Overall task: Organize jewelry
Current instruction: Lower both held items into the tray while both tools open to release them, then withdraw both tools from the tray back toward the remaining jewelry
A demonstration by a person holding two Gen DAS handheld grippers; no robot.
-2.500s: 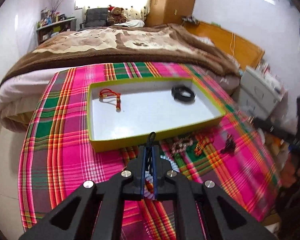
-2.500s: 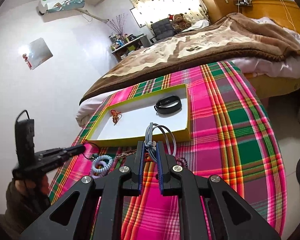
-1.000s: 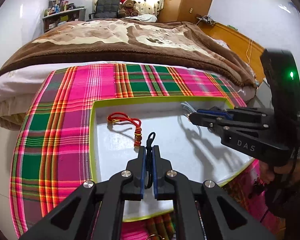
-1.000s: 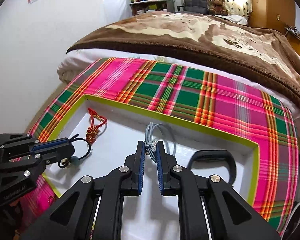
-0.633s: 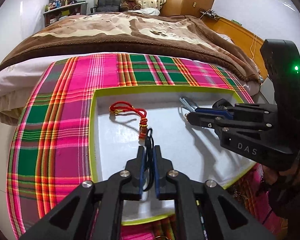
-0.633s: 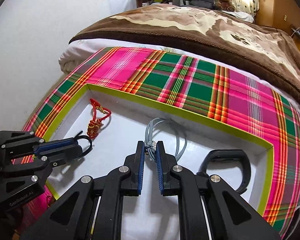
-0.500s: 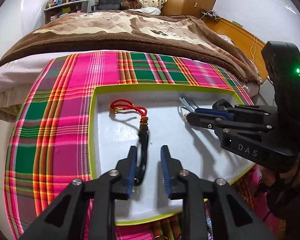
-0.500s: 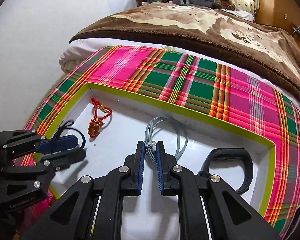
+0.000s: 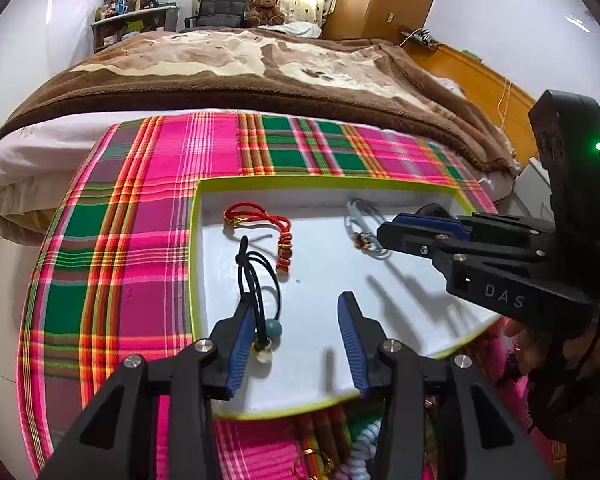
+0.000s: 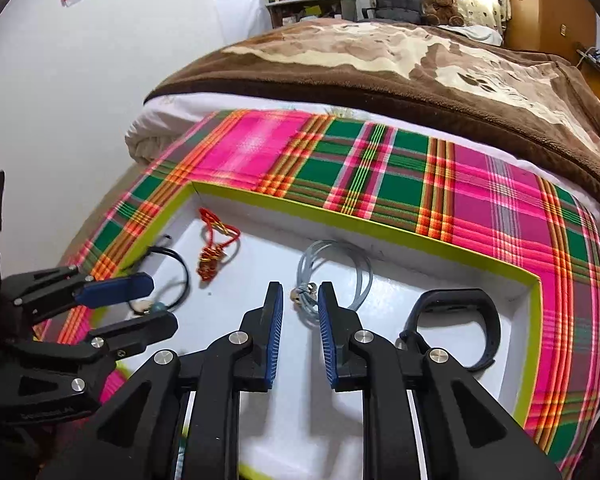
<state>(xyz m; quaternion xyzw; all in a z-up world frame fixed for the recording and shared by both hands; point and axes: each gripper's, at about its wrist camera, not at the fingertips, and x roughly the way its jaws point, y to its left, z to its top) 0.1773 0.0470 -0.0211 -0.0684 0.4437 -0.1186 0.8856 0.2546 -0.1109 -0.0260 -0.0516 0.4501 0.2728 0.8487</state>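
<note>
Blue ribbed pads line the left tool (image 9: 296, 320), whose jaws are opening and stand wide over the white floor of the tray (image 9: 380, 184). A black cord bracelet (image 9: 256, 276) with a teal bead lies in the tray between them, against the left pad; whether that pad touches it I cannot tell, and the other pad is well clear of it. Just beyond it lies a red knotted cord charm (image 9: 276, 228).

The right tool (image 10: 298, 304) is also opening, its gap narrow; the metal clasp end of a pale blue cord necklace (image 10: 336, 268) sits between the tips, with neither pad pressing on it, and its loop rests on the tray floor ahead. To the right of this tool a black wristband (image 10: 460, 320) lies in the tray's corner.

The lime-rimmed tray sits on a pink and green plaid cloth (image 9: 140, 220). More jewelry, including a pale coiled band (image 9: 364, 448), lies on the cloth below the tray's near rim. Behind is a bed with a brown blanket (image 10: 380, 64).
</note>
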